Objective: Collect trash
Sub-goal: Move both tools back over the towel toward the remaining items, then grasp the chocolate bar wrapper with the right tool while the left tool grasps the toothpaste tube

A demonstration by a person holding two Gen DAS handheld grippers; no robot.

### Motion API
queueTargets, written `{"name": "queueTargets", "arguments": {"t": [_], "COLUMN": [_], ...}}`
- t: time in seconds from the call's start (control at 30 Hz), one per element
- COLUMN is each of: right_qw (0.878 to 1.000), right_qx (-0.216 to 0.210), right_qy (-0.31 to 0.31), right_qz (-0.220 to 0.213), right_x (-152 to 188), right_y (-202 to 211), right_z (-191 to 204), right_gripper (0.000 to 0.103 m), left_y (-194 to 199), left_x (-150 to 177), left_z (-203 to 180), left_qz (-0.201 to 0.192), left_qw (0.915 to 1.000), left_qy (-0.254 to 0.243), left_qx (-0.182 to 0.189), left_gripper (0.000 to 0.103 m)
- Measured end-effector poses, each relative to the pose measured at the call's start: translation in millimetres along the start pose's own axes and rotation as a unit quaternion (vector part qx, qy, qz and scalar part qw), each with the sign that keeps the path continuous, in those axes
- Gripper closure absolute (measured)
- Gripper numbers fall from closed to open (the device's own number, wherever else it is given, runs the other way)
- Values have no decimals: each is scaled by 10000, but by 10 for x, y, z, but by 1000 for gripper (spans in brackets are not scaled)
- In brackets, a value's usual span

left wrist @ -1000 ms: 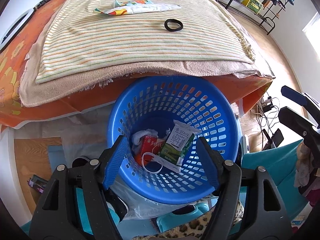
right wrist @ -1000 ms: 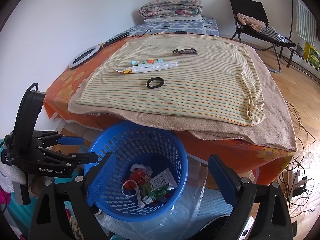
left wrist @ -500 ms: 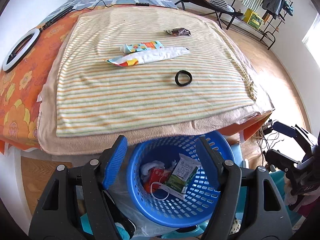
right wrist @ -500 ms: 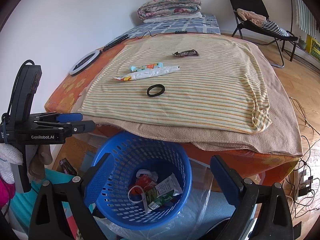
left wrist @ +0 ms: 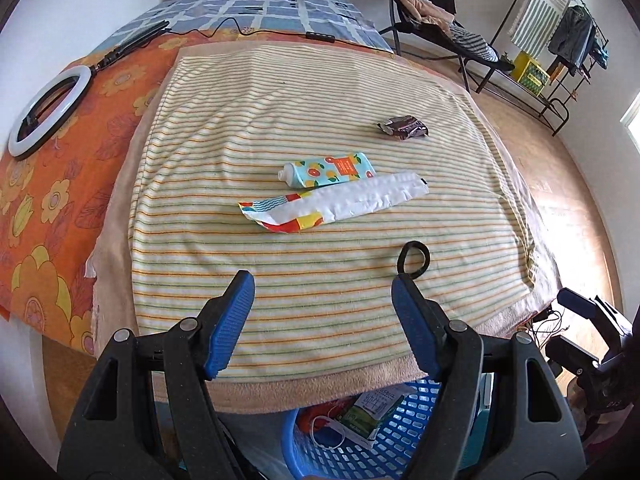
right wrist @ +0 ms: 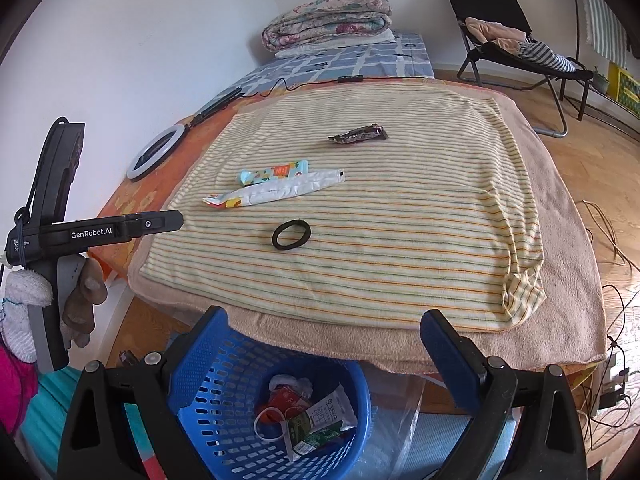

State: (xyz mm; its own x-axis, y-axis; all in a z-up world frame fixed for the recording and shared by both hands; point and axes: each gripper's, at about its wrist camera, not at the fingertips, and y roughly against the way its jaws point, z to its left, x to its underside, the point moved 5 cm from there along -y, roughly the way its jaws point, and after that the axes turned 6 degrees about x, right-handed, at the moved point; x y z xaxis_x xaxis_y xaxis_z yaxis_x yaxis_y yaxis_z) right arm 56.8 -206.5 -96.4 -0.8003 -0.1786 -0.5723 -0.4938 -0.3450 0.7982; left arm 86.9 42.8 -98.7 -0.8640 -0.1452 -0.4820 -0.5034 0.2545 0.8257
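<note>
On the striped towel (left wrist: pixel 320 128) lie a white and coloured wrapper (left wrist: pixel 336 206) (right wrist: pixel 276 192), a small fruit-print tube (left wrist: pixel 328 168) (right wrist: pixel 276 171), a dark snack wrapper (left wrist: pixel 403 126) (right wrist: pixel 359 134) and a black hair tie (left wrist: pixel 413 260) (right wrist: pixel 291 234). My left gripper (left wrist: pixel 322 312) is open and empty above the towel's near edge, the hair tie just beyond its right finger. My right gripper (right wrist: pixel 326 332) is open and empty over the blue basket (right wrist: pixel 224 400) (left wrist: pixel 400 432), which holds a green carton and other trash below the bed edge.
A white ring light (left wrist: pixel 48 112) lies on the orange floral sheet at the left. A folded quilt (right wrist: pixel 328 16) sits at the far end of the bed. A black folding chair (right wrist: pixel 512 40) and a clothes rack (left wrist: pixel 560 40) stand on the wooden floor at the right.
My left gripper has risen from over the basket to above the towel's near edge. My right gripper has lifted and tilted up a little. Both stay open.
</note>
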Motion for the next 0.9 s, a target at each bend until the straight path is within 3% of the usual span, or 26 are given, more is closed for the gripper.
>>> {"name": "queueTargets", "arguments": {"t": [0.37,0.63,0.9], "right_qw": [9986,9933,9821], "right_qx": [-80,-283,-633], "right_qy": [-516,-1108,-1725], "right_qz": [-47,159,410], "right_x": [-781,-1259,-1492], "right_y": [-505,-1073,-1554], "right_z": [-227,-419,-527], "right_gripper": [5,22,37], "left_y": [-352,-686,-935], "left_x": [-534,-756,-793], "left_z": [319,528,620], "left_qz": [5,199,437], "left_qw": [9986,9961,9936], "left_qy": [529,854,1037], "left_qx": [0,55,113], "left_gripper": [30,36,47]}}
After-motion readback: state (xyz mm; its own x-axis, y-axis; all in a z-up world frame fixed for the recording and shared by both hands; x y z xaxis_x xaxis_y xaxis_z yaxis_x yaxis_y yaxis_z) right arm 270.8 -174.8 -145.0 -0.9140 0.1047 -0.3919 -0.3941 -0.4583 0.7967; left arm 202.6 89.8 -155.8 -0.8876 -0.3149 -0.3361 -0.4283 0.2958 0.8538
